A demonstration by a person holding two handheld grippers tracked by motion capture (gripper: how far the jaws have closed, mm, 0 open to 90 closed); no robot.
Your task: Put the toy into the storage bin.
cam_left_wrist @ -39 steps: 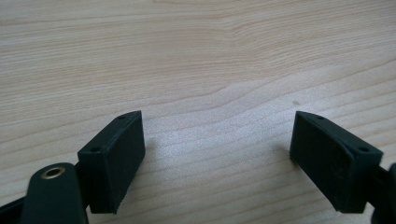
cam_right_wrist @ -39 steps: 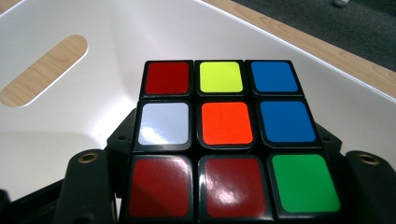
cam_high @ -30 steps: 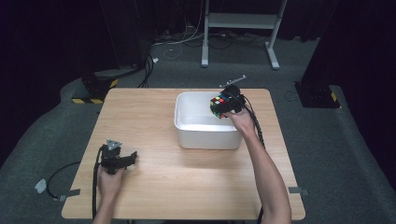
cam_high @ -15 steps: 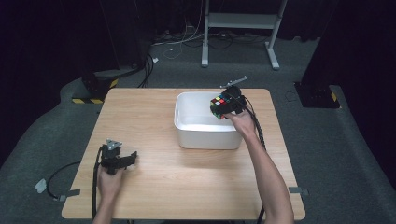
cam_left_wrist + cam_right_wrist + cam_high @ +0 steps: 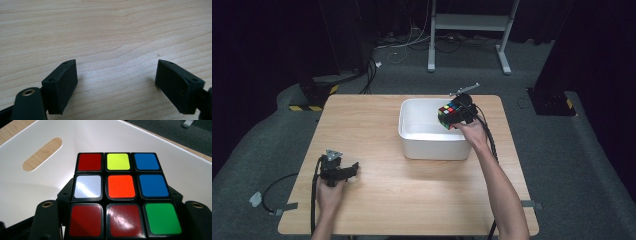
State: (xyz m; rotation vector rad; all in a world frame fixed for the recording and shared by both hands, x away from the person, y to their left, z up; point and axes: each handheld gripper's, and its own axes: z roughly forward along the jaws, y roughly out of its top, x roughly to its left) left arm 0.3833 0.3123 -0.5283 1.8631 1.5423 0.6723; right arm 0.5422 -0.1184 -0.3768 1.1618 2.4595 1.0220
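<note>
We see no shift from earlier frames: right gripper [image 5: 455, 116] jaws clench puzzle cube [image 5: 449, 114] above white bin [image 5: 432, 147], upper right of centre. Left gripper [image 5: 343, 171] jaws spread, nothing between, on surface [image 5: 377, 115]. Drop pending.

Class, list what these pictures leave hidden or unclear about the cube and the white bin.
- Cube: lower faces, right gripper view, hidden by the right gripper.
- Bin floor, high view: partly hidden by cube and hand.
- Left gripper: body cut off by the bottom edge, left gripper view.
</note>
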